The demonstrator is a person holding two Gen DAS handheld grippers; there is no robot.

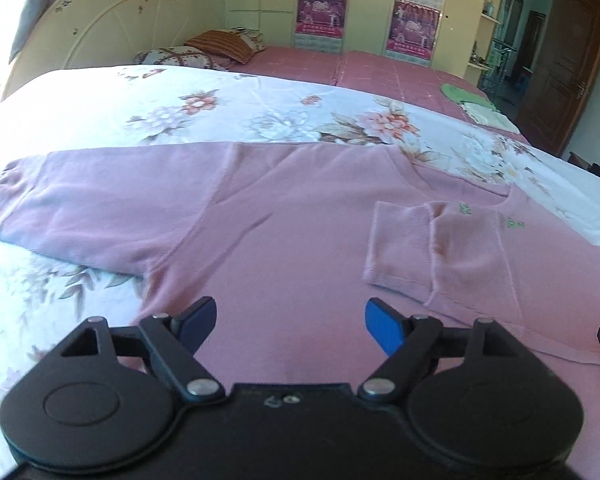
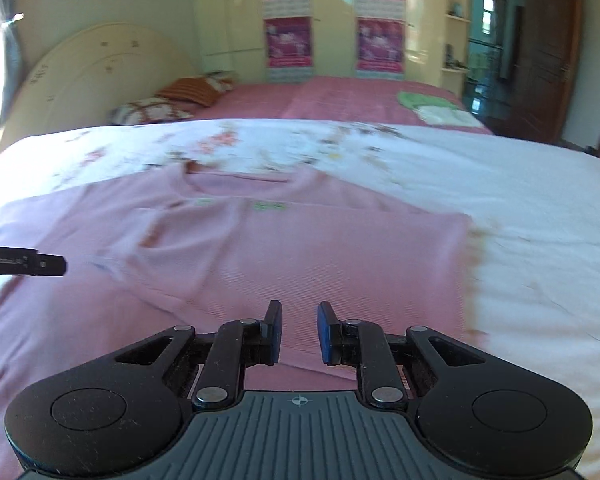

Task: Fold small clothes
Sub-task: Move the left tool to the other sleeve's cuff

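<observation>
The left gripper [image 1: 290,320] is hovering wide open over the pink sweater [image 1: 284,232], gripping nothing. The right gripper [image 2: 298,330] is sitting narrowly parted above the sweater's folded side, empty.

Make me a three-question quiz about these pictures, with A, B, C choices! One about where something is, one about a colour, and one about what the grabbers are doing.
1. Where does the pink knitted long-sleeved sweater lie?
A. on the white flower-print bedsheet
B. on a chair
C. on the floor

2. What colour are the small embroidered marks near the sweater's neckline?
A. blue
B. green
C. yellow

3. How is the left gripper?
A. shut on the sweater
B. holding a pillow
C. open, gripping nothing

Answers:
1 A, flower-print sheet shows all round the sweater in both views.
2 B, the little marks under the collar are green.
3 C, its blue fingers stand wide apart above the fabric; the right gripper is also open, with a narrower gap.
</observation>
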